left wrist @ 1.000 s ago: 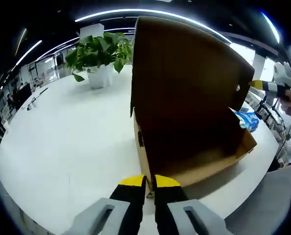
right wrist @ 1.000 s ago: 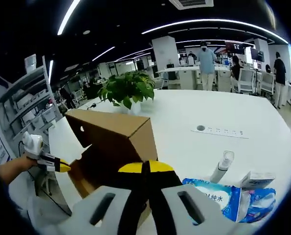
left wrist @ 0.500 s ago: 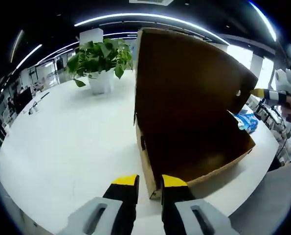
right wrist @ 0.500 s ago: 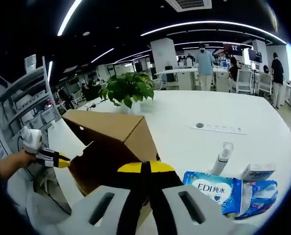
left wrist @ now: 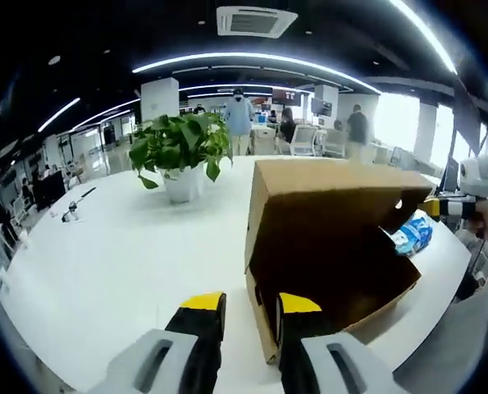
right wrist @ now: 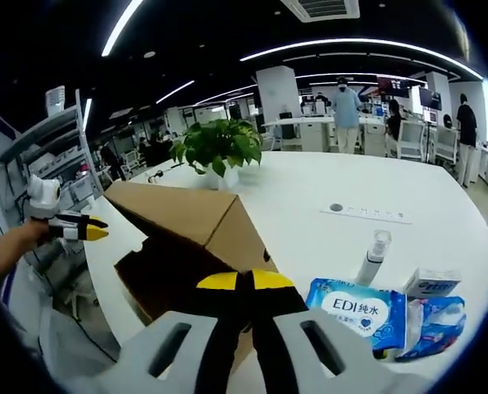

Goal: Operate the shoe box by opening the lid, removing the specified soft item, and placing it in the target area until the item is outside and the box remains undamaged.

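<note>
Near the front edge of the white tabletop (left wrist: 104, 271) stands the shoe box (left wrist: 326, 246), its lid (left wrist: 330, 209) hinged up but now leaning lower over the base than half a second ago, when it stood almost upright. In the left gripper view the left gripper (left wrist: 242, 316) hangs just in front of the box's near corner with its yellow-tipped jaws apart, wider than a second ago and holding nothing. In the right gripper view the right gripper (right wrist: 244, 283) has its jaws pressed together, empty, beside the box's end wall. A blue soft tissue pack (right wrist: 358, 312) already lies on the tabletop just beside the box, next to a small spray bottle (right wrist: 372, 256); the box interior looks dark and bare. A potted plant (left wrist: 180, 156) sits farther back. By my reading the lid is sinking toward closed with the item already out.
</note>
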`<move>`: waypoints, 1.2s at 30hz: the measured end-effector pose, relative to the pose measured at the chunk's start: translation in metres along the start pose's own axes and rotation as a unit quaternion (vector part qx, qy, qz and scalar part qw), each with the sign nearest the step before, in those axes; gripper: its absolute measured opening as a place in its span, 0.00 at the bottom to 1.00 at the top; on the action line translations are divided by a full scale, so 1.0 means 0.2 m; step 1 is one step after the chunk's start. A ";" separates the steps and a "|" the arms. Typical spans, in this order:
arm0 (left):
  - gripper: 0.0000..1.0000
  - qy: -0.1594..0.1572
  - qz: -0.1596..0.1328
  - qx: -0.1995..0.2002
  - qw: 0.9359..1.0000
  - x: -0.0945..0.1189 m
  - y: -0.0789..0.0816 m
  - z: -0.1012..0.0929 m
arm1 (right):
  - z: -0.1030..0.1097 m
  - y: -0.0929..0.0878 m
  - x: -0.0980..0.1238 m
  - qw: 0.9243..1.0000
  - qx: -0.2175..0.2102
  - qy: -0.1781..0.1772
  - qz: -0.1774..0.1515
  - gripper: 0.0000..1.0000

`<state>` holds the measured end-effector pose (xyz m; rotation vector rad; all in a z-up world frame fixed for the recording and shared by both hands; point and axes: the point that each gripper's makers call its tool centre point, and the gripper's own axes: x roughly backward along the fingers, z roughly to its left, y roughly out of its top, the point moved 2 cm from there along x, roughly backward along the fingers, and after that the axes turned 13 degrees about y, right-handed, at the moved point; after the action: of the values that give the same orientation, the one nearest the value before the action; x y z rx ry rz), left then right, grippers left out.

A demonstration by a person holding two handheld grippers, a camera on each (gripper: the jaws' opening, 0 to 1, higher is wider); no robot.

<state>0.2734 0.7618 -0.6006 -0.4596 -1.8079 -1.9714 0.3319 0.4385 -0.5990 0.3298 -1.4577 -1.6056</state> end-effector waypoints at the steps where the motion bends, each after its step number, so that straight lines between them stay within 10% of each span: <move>1: 0.25 0.000 -0.007 -0.004 1.000 0.00 0.03 0.00 | 0.00 0.00 0.00 1.000 0.001 0.000 0.000 0.02; 15: 0.26 -0.032 -0.054 -0.053 0.997 0.05 0.18 -0.11 | 0.03 -0.05 0.02 1.000 0.020 0.003 0.004 0.02; 36: 0.28 -0.056 -0.039 -0.070 0.995 0.06 0.07 -0.14 | 0.12 -0.13 0.03 0.997 0.069 0.033 0.003 0.13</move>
<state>0.2715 0.7322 -0.5858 -0.5631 -1.7868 -2.1741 0.3010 0.4464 -0.6130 0.4529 -1.5202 -1.4784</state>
